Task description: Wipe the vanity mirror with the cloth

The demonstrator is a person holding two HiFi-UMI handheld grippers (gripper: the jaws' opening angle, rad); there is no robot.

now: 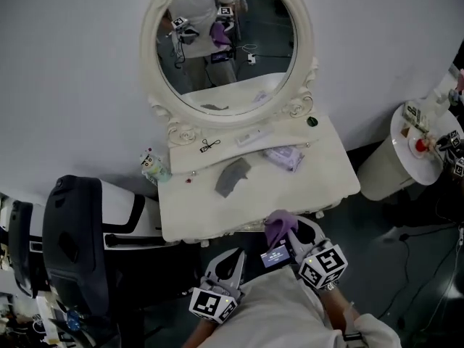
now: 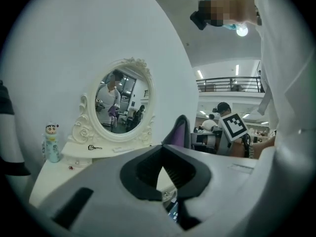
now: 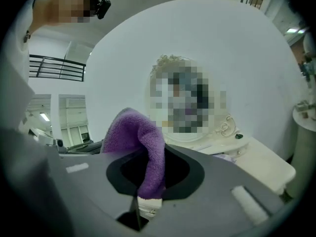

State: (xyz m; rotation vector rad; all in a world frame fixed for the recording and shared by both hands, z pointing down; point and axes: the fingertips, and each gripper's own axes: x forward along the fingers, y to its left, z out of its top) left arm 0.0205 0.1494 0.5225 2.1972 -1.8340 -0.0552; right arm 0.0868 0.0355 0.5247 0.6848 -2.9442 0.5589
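Observation:
The oval vanity mirror [image 1: 228,42] in its cream carved frame stands at the back of the cream vanity table [image 1: 330,172]. The purple cloth [image 1: 278,226] sticks up from my right gripper [image 1: 288,232], which is shut on it just in front of the table's near edge. In the right gripper view the cloth [image 3: 143,137] drapes over the closed jaws of that gripper [image 3: 148,154], with the mirror frame [image 3: 168,60] ahead. My left gripper [image 1: 233,261] is shut and holds nothing, lower and to the left. From the left gripper [image 2: 163,146] the mirror [image 2: 121,105] shows off to the left.
On the table lie a grey rag [image 1: 232,176], a wipes pack [image 1: 283,156], an eyelash curler [image 1: 210,146] and a white tube [image 1: 254,136]. A figurine bottle [image 1: 152,167] stands at its left corner. A black chair [image 1: 72,245] is left, a round side table [image 1: 424,140] right.

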